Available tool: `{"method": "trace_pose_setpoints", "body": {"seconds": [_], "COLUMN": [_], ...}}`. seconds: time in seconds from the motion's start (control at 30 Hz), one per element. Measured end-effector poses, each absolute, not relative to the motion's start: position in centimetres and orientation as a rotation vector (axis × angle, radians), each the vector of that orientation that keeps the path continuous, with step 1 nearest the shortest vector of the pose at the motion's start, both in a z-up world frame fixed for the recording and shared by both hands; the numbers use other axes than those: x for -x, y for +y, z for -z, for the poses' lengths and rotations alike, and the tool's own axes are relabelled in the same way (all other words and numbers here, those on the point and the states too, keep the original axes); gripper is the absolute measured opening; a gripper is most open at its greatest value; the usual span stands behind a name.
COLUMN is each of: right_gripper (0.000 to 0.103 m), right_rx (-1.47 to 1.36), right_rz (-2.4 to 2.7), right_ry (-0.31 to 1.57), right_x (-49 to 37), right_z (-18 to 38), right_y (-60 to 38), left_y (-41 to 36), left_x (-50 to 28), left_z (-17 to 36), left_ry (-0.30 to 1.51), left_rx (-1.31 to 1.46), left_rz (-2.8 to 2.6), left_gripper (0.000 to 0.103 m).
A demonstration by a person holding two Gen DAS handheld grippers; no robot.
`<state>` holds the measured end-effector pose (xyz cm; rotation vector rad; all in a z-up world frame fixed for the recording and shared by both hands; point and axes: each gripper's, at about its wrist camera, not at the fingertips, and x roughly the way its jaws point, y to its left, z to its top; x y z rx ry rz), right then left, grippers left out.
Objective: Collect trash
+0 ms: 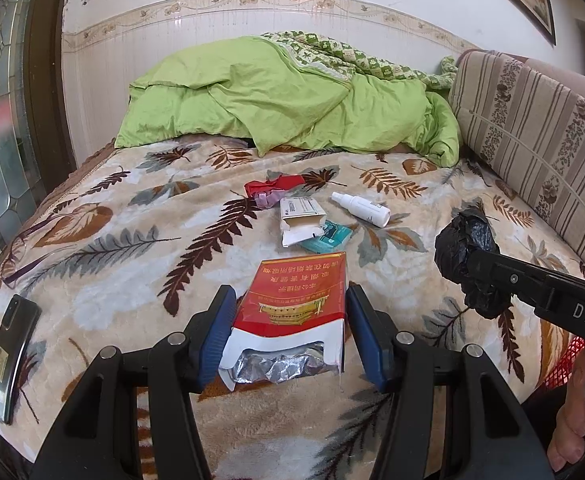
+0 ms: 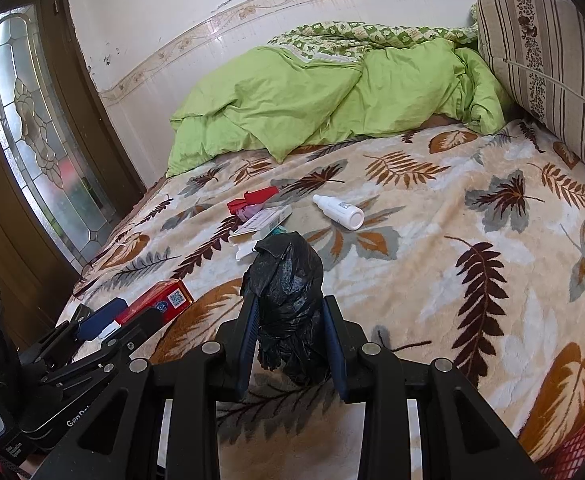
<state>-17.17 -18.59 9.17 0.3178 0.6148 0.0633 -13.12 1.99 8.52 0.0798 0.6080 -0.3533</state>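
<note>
right hand-held gripper (image 1: pixel 468 276): "DAS" | left hand-held gripper (image 2: pixel 104 322): "GenRo"

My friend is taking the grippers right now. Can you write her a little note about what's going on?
Left gripper: shut on the red cigarette pack.
Right gripper: shut on a crumpled black plastic bag.
Still lying on the leaf blanket: red wrapper, open white box, teal packet, white spray bottle.
A phone lies at the left edge; probably not trash.
No bin in view.
</note>
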Motion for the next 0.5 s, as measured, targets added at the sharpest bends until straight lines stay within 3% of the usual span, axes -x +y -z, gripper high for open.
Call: {"method": "trace_pose_setpoints", "body": {"seconds": [0.5], "right_gripper": [0.033], "right_rx": [-0.322], "right_rz": [-0.065], "right_ry": [0.622], "right_x": [17.24], "right_z": [-8.99], "right_y": [-18.21], "left_y": [1.98], "left_x": [13.08], "left_z": [-8.53], "left_ry": [0.609], "left_rx": [-0.079], "left_rz": [0.353], "left_gripper": [0.056]}}
